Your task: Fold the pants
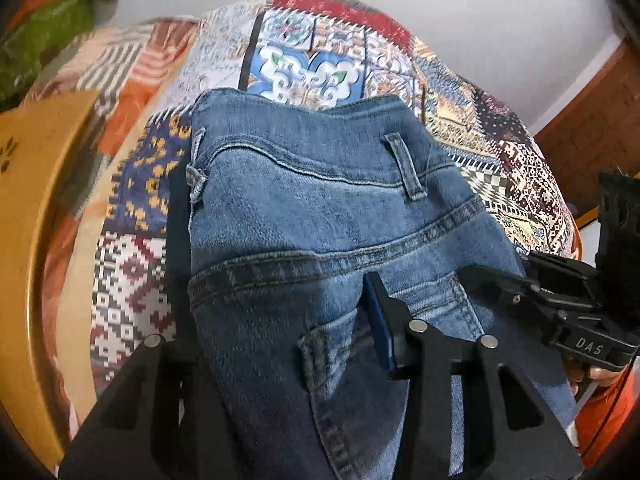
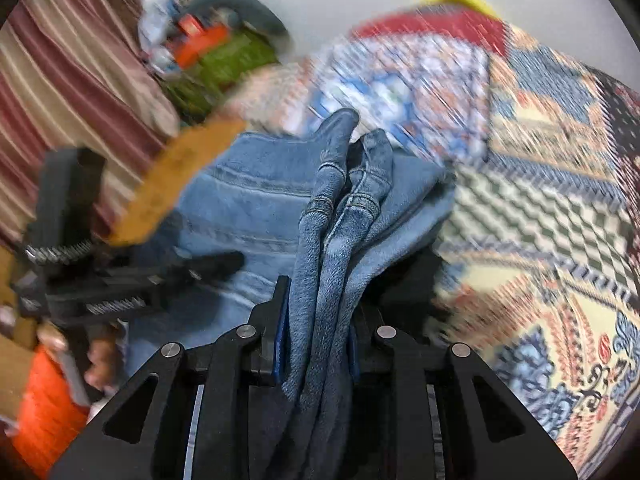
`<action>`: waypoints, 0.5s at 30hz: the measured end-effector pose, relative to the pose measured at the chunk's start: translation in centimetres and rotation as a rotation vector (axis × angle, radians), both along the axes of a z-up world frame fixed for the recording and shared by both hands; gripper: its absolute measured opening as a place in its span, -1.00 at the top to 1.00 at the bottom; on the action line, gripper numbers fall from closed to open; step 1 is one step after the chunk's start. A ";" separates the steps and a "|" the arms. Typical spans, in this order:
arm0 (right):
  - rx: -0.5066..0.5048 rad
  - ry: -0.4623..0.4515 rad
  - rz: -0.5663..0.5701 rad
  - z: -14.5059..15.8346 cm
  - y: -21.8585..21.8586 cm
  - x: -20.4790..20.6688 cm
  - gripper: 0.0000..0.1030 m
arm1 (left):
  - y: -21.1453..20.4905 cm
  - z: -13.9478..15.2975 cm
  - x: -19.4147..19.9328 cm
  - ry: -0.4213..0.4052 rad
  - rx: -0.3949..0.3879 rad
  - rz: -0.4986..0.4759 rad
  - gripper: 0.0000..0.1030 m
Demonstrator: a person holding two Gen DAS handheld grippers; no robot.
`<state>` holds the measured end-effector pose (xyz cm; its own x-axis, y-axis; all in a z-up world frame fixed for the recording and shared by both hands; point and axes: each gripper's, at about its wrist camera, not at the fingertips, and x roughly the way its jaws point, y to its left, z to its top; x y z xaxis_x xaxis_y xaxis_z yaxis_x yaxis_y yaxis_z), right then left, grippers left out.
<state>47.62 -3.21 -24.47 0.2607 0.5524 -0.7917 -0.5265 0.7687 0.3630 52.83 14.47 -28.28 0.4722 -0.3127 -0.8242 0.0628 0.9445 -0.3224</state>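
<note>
Bunched denim of the pants sits clenched in the right gripper, the left gripper's jaws straddling the waistband end over the patchwork bed; lower both evenly, keeping edges aligned.

Open bedspread ahead, clutter to the left

Beyond the jeans the patterned bedspread lies bare; a wooden footboard and a green-and-orange heap crowd the left side.
</note>
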 end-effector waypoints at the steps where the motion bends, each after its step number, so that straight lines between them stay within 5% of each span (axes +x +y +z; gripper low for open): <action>1: 0.015 -0.022 0.009 -0.1 -0.4 -0.3 0.58 | -0.2 0.3 -0.3 -0.009 0.009 -0.002 0.11; 10: -0.085 -0.141 -0.016 3.8 -2.2 -5.0 0.48 | 1.2 3.7 -4.4 -0.042 0.106 0.084 0.03; 15: -0.060 -0.233 -0.037 8.6 -4.0 -8.1 0.48 | 0.9 9.3 -9.2 -0.146 0.164 0.105 0.03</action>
<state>39.54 -7.20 -15.91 0.4593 0.4931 -0.7388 -0.5623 0.8053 0.1879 43.62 15.36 -18.98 0.6131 -0.1237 -0.7803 -0.0036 0.9872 -0.1593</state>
